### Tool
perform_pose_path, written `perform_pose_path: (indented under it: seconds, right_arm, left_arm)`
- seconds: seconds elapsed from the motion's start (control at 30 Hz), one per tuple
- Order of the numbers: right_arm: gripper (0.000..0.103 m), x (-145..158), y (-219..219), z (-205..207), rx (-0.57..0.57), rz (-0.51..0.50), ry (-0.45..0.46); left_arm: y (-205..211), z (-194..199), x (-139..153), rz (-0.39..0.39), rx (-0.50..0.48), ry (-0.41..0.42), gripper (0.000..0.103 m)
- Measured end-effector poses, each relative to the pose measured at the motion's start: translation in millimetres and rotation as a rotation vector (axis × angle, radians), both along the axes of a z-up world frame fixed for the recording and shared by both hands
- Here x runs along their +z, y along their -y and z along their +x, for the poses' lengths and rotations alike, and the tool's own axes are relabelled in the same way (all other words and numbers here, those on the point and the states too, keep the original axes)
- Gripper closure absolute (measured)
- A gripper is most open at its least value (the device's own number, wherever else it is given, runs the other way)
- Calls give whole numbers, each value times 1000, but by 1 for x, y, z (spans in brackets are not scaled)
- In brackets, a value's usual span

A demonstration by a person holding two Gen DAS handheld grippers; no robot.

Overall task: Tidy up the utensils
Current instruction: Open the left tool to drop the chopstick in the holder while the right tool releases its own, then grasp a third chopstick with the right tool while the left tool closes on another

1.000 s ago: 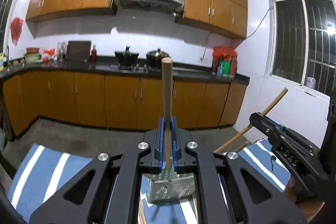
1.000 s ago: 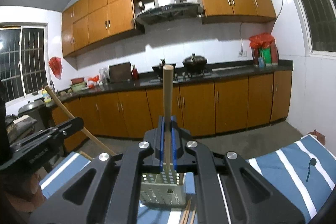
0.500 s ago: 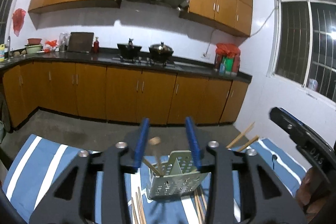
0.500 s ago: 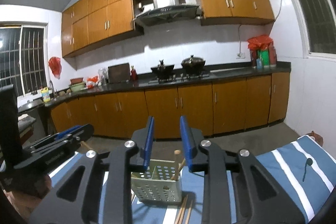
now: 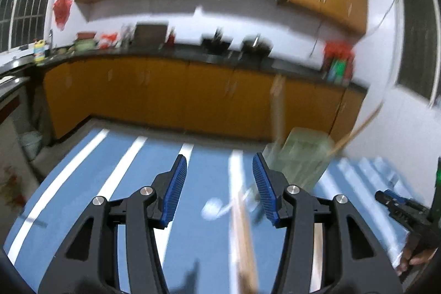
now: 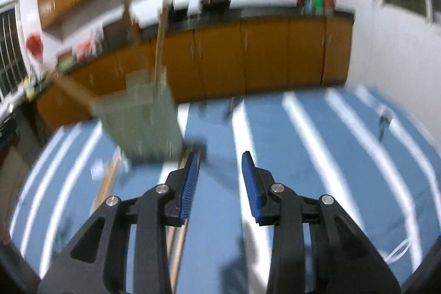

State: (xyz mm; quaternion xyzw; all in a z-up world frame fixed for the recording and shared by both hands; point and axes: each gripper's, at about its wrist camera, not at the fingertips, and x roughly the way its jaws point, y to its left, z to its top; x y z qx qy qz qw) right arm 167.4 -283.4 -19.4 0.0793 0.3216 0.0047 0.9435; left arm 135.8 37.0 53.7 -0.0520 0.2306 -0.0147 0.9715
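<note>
Motion blur softens the left wrist view, yet the left hand-held gripper (image 5: 217, 183) plainly stands part open with nothing between its blue pads; its jaws have just been opening, which fits a tool let go. Right of centre stands the pale perforated utensil holder (image 5: 299, 156) on the blue-and-white striped cloth (image 5: 91, 183) that covers the desk, with two wooden sticks (image 5: 278, 106) leaning out of its top, so they rest upright where they belong. Low in the frame a loose wooden utensil (image 5: 244, 233) lies on the cloth under the right finger, and a small spoon-like thing (image 5: 212, 211), too smeared to be sure of, lies between the fingers. At the lower right edge the other hand-held gripper shows, held by a hand (image 5: 416, 252).

In the right wrist view the right hand-held gripper (image 6: 219, 178) is likewise part open and empty, its jaws having just been opening. The holder (image 6: 140, 117) stands at centre left, a stick (image 6: 161, 46) rising from it. More wooden sticks (image 6: 107, 181) lie flat on the cloth at lower left, likely the next to be gathered, and both open jaws tilt down toward them.
</note>
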Motion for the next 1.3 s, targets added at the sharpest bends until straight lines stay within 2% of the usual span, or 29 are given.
perform_pose_path:
  seconds: [0.03,0.17,0.33,0.4,0.47,0.6,0.73,0.93,1.13,1.2,1.3]
  right_arm:
    - [71,-13,-5,1,23,10,-39]
    - [75,-57,-29,-4,105,24,-151]
    - [77,-75,-49,-5,141,3,-202]
    - [90,-74,-53,-5,138,-37,-196]
    - [94,-77,-51,-4,110,-79,-195]
    - [95,-78,-33,-2,38,-60,-198]
    - [95,-78,-20,-2,13,-49,-197]
    - [95,-78,-20,-1,20,-64,-191]
    - [94,-78,-19,-4,20,-77,-193]
    - [91,-78,-19,-5,27,-70,-193]
    - [91,-79,-25,-6,45,-81,-188]
  left_arm:
    - [0,1,-18,9,-2,-55,52]
    - [3,1,-59,11,-12,-180,52]
    - [7,-3,-89,-1,-46,-260,56]
    - [11,-8,-99,-4,-64,-280,60]
    - [15,-12,-107,-18,-89,-302,65]
    - [22,-13,-116,-38,-143,-341,78]
    - [33,-11,-123,-21,-184,-374,83]
    - [43,-10,-131,8,-207,-407,84]
    - [46,-8,-132,44,-187,-420,87]
    - [47,-6,-132,52,-183,-421,87]
    - [52,-4,-132,77,-179,-416,93]
